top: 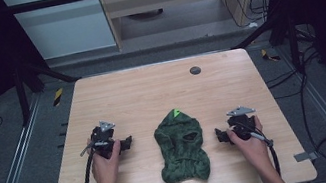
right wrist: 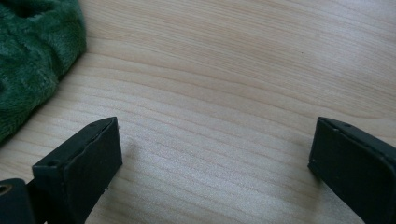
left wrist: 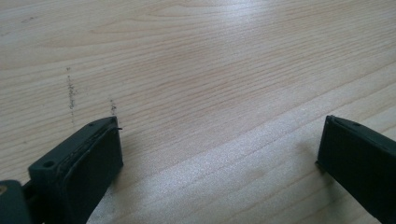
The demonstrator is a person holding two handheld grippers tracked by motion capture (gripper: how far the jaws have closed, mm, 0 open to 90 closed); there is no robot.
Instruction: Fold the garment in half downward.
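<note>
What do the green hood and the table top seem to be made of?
The green hood looks like soft plush or fleece fabric: its surface is fuzzy, matte and rumpled, as the right gripper view shows. The table top looks like light wood or a wood-pattern laminate; the grain lines run across it with a faint sheen. Which of the two cannot be told.

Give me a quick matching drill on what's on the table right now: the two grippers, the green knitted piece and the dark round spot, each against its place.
1. left gripper
2. right gripper
3. green knitted hood
4. dark round spot

A. far part of the table
B. middle, lying flat
C. right of the hood, open
D. left of the hood, open

Pairs: 1-D, 2-C, 3-B, 4-A
</note>
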